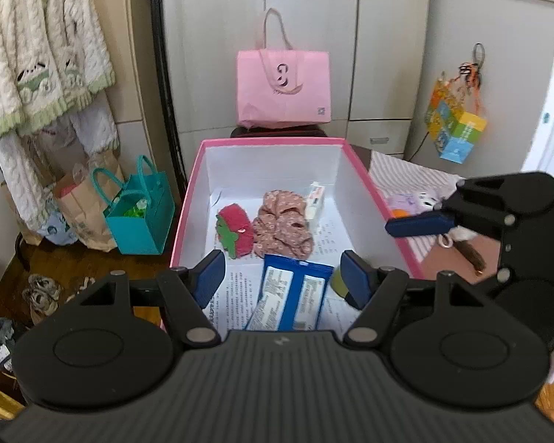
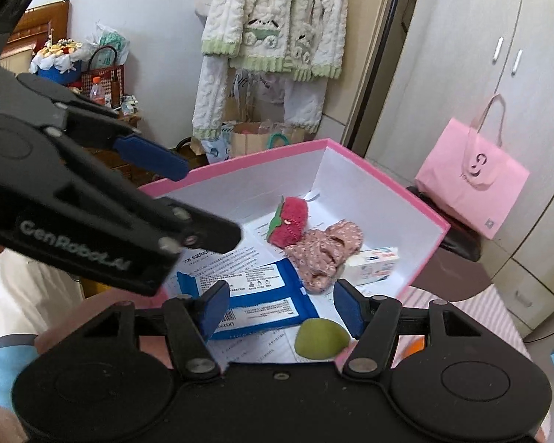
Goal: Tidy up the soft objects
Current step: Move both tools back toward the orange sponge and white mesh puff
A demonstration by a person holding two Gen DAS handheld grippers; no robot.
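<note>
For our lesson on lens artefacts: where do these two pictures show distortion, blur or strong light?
Left wrist view: the cupboard doors bow outward toward the edges, and the hanging colourful box is smeared. Right wrist view: the left gripper, close to the lens, looks soft, and the wardrobe curves; daylight falls evenly on the pink box with only soft shadows inside.
</note>
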